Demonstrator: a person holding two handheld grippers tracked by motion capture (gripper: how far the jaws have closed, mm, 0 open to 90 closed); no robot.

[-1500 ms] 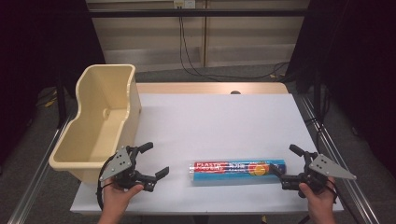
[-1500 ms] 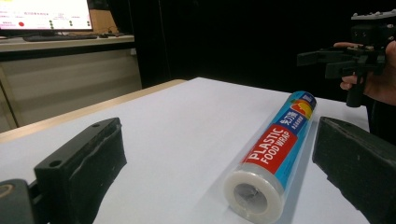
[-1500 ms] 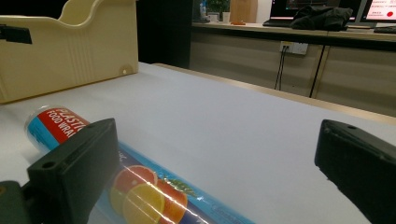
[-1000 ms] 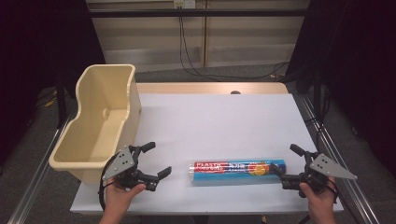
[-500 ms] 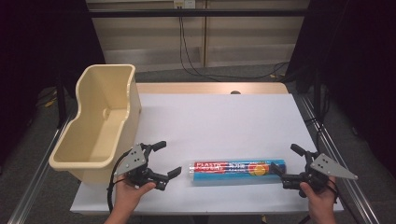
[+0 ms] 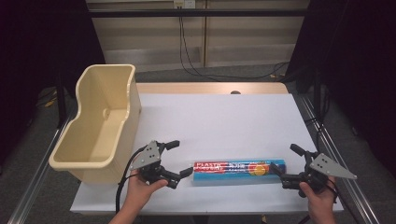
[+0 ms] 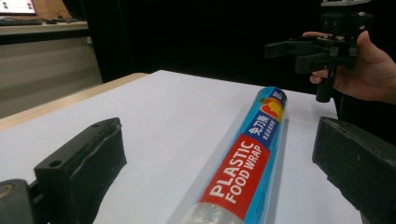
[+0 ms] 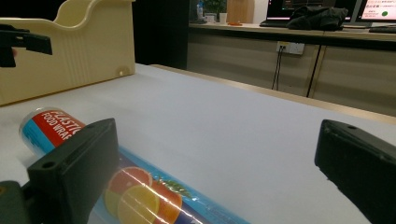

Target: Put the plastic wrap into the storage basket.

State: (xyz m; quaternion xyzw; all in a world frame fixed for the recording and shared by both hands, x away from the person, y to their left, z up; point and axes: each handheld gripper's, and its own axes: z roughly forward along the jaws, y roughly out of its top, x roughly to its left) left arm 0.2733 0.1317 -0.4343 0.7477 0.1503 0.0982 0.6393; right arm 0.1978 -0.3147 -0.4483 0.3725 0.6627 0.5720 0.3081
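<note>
High view: both grippers, left and right, gape wide at either end of a plastic food wrap roll, likely light, stiff, slick; best gripped near its ends.

Plastic wrap roll flat between open hand-held grippers.

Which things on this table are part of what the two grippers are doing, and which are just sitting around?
In use:
plastic food wrap roll, lying flat between the grippers
left gripper, open at the roll's red end
right gripper, open at its other end

Just there:
beige bin at the table's left edge
white table
</note>
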